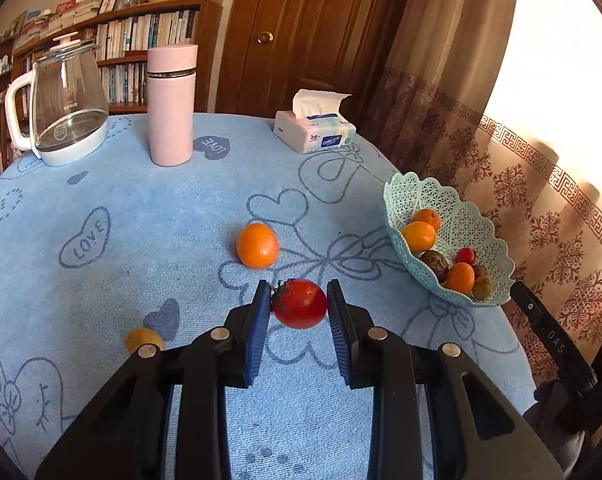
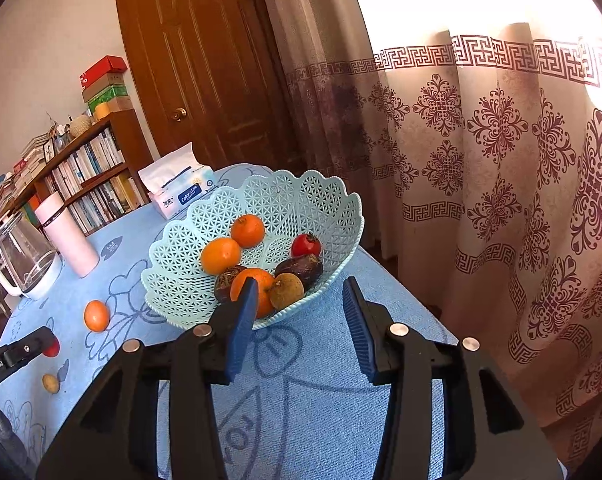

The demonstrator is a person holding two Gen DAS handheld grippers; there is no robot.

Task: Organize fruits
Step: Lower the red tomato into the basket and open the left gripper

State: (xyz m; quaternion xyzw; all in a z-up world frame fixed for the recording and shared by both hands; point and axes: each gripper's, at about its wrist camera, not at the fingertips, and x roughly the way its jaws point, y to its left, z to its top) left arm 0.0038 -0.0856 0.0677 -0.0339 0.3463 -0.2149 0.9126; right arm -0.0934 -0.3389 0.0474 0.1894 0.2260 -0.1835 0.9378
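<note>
My left gripper point(image 1: 299, 300) is shut on a red tomato point(image 1: 299, 303), its blue pads touching both sides, just above the blue cloth. An orange point(image 1: 257, 245) lies beyond it, and a small yellow-brown fruit point(image 1: 143, 339) lies to the left, partly hidden by my gripper. The mint lattice basket point(image 1: 421, 196) at the right holds several oranges, a tomato and dark fruits. My right gripper point(image 2: 299, 300) is open and empty just in front of the basket point(image 2: 293, 196). The right wrist view also shows the orange point(image 2: 96, 315), the small fruit point(image 2: 51, 383) and the tomato point(image 2: 53, 349).
A glass kettle point(image 1: 63, 112), a pink flask point(image 1: 171, 104) and a tissue pack point(image 1: 315, 134) stand at the far side of the table. A curtain point(image 2: 501, 160) hangs close behind the basket. The table edge runs just right of the basket.
</note>
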